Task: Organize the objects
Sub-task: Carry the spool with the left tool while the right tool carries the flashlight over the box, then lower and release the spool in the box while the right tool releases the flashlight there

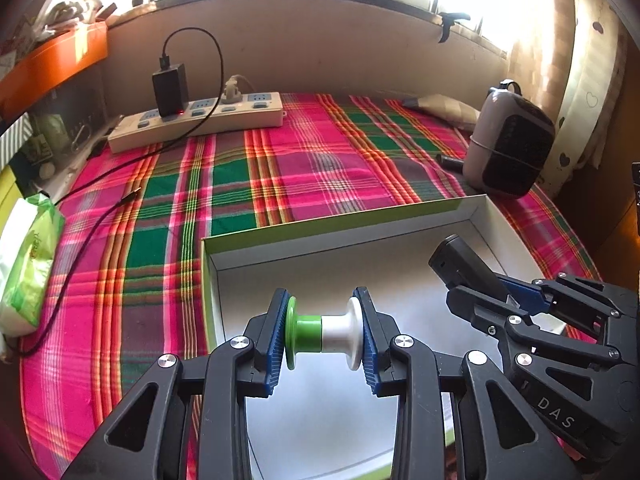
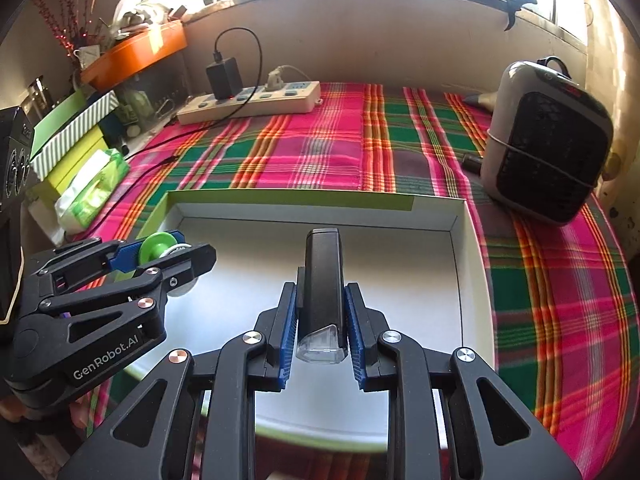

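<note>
A shallow white box with a green rim point(image 1: 332, 222) point(image 2: 296, 200) lies on the plaid cloth. My left gripper point(image 1: 323, 334) is shut on a green-and-white spool point(image 1: 320, 334), held sideways over the box's left part; it also shows in the right wrist view point(image 2: 160, 250). My right gripper point(image 2: 322, 320) is shut on a black bike light with a clear lens point(image 2: 322, 280), held over the middle of the box. In the left wrist view the light point(image 1: 460, 266) sticks out of the right gripper point(image 1: 500, 292) over the box's right side.
A white power strip with a black charger point(image 1: 200, 118) point(image 2: 256, 102) lies at the back. A small grey heater point(image 1: 508, 140) point(image 2: 548, 140) stands at the right. A green tissue pack point(image 1: 28, 264) point(image 2: 92, 188), a black cable point(image 1: 100, 208) and stacked boxes point(image 2: 68, 136) are at the left.
</note>
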`<state>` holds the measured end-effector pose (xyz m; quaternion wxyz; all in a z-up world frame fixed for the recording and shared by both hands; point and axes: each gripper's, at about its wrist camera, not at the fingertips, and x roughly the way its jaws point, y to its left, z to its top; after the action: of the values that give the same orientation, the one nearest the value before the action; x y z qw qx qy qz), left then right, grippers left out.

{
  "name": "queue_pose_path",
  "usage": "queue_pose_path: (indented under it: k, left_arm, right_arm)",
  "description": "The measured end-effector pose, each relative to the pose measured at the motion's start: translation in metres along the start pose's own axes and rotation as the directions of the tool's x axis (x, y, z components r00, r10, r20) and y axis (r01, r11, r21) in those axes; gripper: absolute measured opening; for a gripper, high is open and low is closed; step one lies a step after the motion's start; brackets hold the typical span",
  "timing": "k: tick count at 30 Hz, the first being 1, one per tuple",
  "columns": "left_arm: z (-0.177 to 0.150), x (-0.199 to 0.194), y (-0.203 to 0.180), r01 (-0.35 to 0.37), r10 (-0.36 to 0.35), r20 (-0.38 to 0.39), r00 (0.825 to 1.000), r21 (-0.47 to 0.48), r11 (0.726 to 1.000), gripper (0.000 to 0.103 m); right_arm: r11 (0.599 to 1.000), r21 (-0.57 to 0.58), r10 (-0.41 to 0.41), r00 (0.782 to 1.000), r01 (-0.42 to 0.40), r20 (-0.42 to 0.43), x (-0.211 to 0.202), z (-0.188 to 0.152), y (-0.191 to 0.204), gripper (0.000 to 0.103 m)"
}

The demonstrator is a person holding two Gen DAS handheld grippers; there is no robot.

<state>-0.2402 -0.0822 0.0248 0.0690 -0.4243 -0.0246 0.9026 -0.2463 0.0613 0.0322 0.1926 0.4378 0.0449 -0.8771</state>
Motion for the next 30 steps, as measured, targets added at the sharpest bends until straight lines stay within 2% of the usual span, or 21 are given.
queue_pose_path:
  k: [9,30]
  left_arm:
    - [0.008,0.022,0.003,-0.016,0.016,-0.032,0.999,0.004,1.000,0.030]
    - [0.010,0.026,-0.002,-0.035,0.036,-0.034,0.999,0.026,0.999,0.031]
  right_arm:
    - [1.000,0.005,-0.009,1.000,0.009,-0.026,0.017,0.008,-0.004,0.025]
    - [1.000,0.008,-0.019,0.999,0.020,-0.036,0.026,0.007,-0.005,0.025]
